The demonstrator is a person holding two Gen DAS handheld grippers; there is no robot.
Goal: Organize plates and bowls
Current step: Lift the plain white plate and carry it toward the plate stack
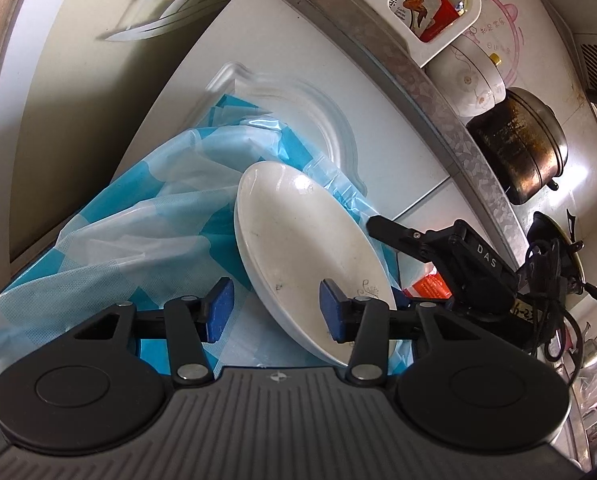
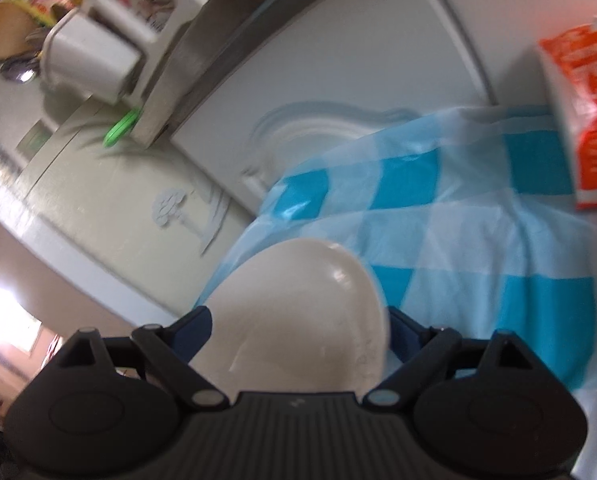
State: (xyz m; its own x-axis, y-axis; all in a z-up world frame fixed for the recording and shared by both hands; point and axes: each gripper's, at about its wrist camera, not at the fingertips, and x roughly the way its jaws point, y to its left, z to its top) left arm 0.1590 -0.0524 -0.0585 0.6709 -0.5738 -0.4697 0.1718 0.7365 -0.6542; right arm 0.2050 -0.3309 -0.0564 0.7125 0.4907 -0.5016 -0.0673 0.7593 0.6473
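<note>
Plainly, both grippers tilted downward: right gripper (image 2: pixel 300 332) jaws clasped the white plate (image 1: pixel 306 248); left gripper (image 1: pixel 276 304) jaws half-open, its right pad over the plate.

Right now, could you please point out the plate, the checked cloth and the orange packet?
plate (image 1: pixel 298 240), left wrist view, middle of its face
checked cloth (image 2: pixel 478 248), right wrist view, flat middle part
orange packet (image 2: pixel 590 120), right wrist view, its front

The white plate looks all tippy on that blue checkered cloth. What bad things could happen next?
1. The white plate sits tilted on the loose, rumpled blue checkered cloth, so it could slide or tip when nudged.
2. The right gripper has its jaws on either side of the plate; whether they press it is unclear, so a lift might drop it.
3. The left gripper has one pad over the plate and could bump it.
</note>
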